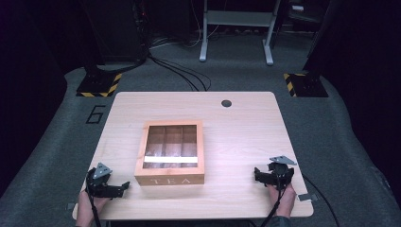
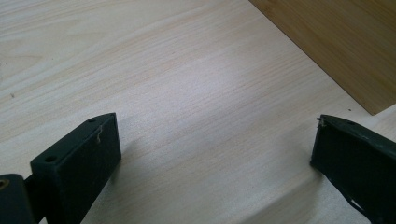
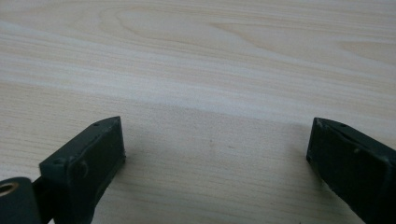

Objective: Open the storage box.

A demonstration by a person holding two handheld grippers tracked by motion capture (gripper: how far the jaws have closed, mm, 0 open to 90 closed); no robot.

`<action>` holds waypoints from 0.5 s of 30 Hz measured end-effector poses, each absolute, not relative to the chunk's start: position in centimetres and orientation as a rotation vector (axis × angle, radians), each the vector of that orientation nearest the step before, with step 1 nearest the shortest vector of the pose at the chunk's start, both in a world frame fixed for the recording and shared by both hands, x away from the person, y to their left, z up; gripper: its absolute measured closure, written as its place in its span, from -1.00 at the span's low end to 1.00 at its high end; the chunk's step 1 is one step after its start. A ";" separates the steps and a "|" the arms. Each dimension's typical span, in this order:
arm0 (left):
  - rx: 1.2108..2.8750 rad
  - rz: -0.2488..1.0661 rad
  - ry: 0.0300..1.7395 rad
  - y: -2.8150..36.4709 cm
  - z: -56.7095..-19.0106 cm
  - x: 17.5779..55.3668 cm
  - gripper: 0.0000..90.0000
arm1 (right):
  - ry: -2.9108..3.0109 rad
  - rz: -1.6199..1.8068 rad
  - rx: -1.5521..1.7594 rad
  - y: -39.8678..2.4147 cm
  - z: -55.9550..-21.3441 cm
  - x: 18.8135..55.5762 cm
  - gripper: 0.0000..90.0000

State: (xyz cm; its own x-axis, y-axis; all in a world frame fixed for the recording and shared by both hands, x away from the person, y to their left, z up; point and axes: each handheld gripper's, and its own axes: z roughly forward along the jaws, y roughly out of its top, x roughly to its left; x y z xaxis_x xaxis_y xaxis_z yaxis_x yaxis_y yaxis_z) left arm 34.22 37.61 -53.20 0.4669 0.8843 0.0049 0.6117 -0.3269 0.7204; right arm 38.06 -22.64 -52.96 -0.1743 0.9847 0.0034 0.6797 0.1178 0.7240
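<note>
Wooden tea box (image 1: 169, 153) with a clear window lid, closed, sits mid-table on the light wood table (image 1: 246, 127), slightly left of centre, "TEA" on its near face, three compartments visible through the lid. Left gripper (image 1: 124, 186) rests at the near left edge just beside the box's near left corner, jaws spread wide with nothing between them, box side wall at far right in the left gripper view (image 2: 336, 42). Right gripper (image 1: 256, 173) rests at the near right, well apart from the box, jaws also spread over bare tabletop (image 3: 201, 70), each held by a hand from below
</note>
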 end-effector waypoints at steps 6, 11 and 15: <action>2.059 0.527 1.238 37.6 -53.2 34.2 -0.98 | 1.914 0.823 1.609 -22.6 -53.0 38.1 -0.92; 2.062 0.520 1.237 37.6 -53.2 34.3 -1.00 | 1.914 0.824 1.608 -22.6 -53.0 38.1 -0.92; 2.072 0.512 1.216 37.6 -53.2 34.2 -1.00 | 1.912 0.824 1.609 -22.6 -53.0 38.1 -0.92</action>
